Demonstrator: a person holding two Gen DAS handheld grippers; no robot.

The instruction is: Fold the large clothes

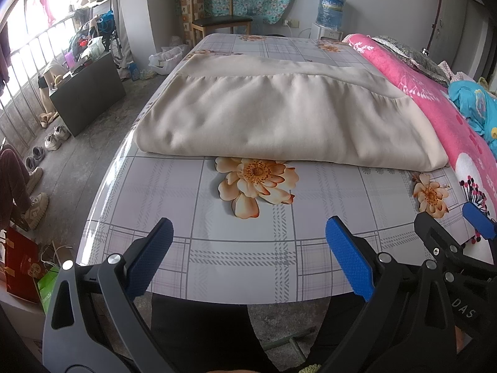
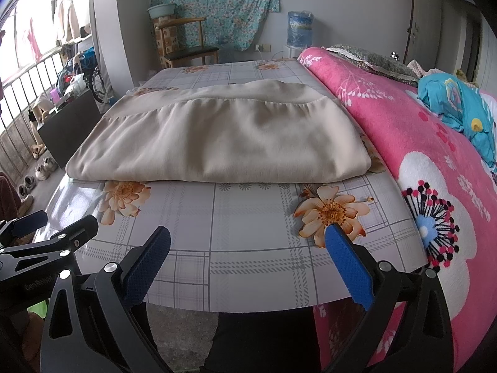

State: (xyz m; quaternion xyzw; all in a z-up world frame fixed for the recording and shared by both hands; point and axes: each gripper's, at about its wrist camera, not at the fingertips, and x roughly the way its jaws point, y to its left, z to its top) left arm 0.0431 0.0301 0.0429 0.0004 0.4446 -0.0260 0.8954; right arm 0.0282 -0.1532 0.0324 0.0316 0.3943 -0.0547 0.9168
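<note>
A large beige garment (image 1: 279, 115) (image 2: 217, 143) lies folded into a thick rectangle on the table with the flower-print cloth (image 1: 242, 248) (image 2: 248, 236). My left gripper (image 1: 248, 233) hangs open over the table's near edge, well short of the garment, with nothing between its blue pads (image 1: 348, 258). My right gripper (image 2: 248, 242) is open too, beside the left one at the same near edge, and empty. In the left wrist view, the right gripper (image 1: 447, 227) shows at the right edge. The left gripper (image 2: 56, 220) shows at the left of the right wrist view.
A pink flowered blanket (image 1: 435, 99) (image 2: 419, 155) with a blue cloth (image 2: 459, 105) on it borders the table's right side. A wooden chair (image 1: 217, 15) and a water dispenser (image 1: 330, 12) stand behind the table. A dark cabinet (image 1: 87, 93) and shoes (image 1: 52, 140) are on the floor at left.
</note>
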